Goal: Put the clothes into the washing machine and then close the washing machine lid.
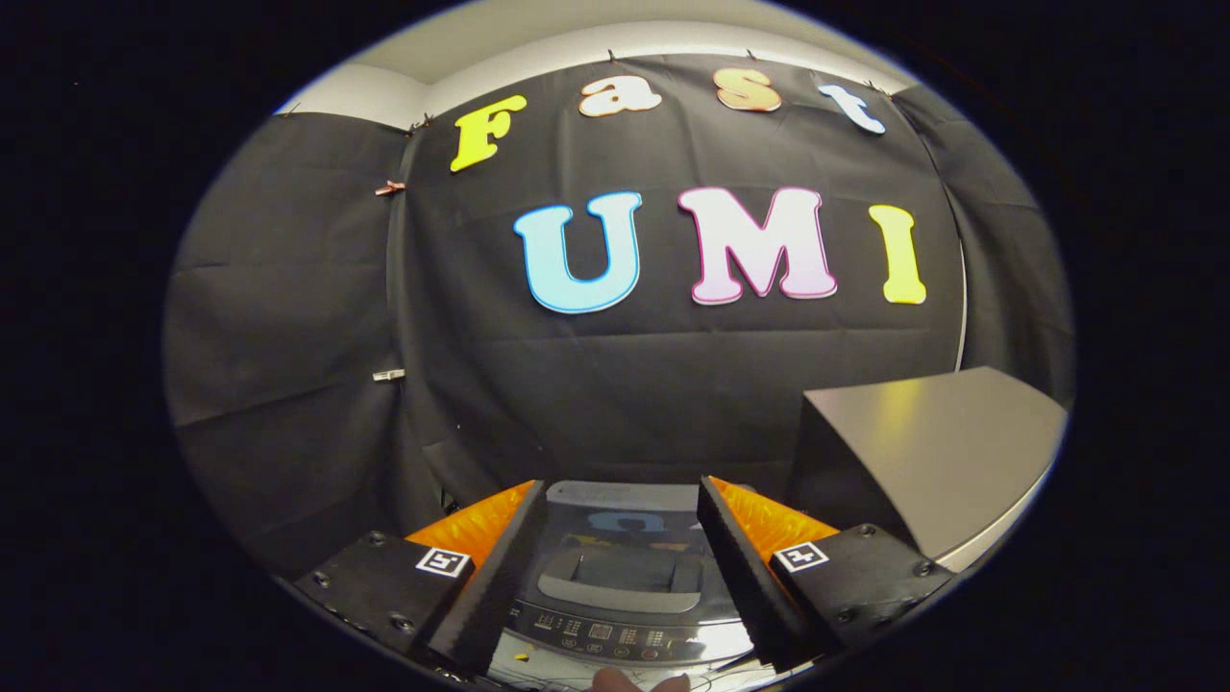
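Note:
My gripper is open, its two fingers spread wide with nothing between them. Below and between the fingers lies the top of the grey washing machine. Its glossy lid lies flat and shut, and a grey handle recess sits toward the near side. The control panel with several small buttons runs along the machine's near edge, right under the fingers. No clothes are in view.
A dark table or cabinet with a smooth top stands to the right of the machine, higher than its lid. The black cloth wall hangs close behind the machine. A fingertip of a person's hand shows below the control panel.

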